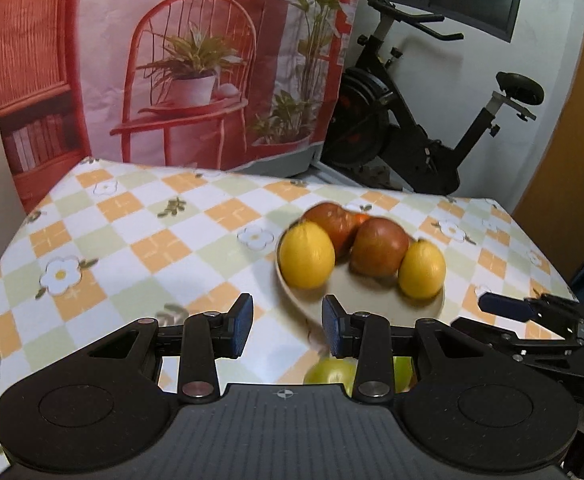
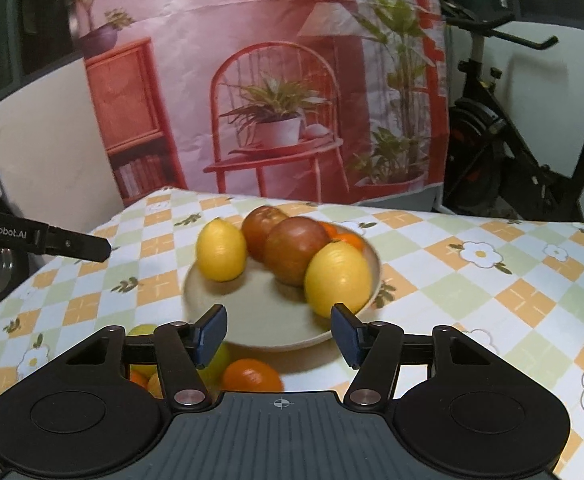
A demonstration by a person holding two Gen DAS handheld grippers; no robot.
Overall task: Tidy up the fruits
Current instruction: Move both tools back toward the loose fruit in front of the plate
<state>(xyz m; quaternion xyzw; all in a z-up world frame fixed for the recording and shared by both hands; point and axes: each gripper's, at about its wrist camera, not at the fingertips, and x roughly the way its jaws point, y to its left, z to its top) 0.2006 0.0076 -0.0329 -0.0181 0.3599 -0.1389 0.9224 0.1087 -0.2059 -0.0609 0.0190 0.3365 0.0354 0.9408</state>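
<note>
A: The left tongs (image 1: 288,326) hang spread and empty over the checked-cloth bench (image 1: 132,248). The green apple (image 1: 329,372) lies loose below them.

B: The beige shallow plate (image 2: 252,320) holds lemons (image 2: 220,250) and brown-red apples (image 2: 295,250). The right tongs (image 2: 280,330) gape, empty; a careless drop could roll the crowded right lemon (image 2: 337,278) off.

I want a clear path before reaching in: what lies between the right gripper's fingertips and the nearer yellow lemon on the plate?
In the right wrist view, only bare beige plate lies between the right gripper and the nearer yellow lemon.
</note>
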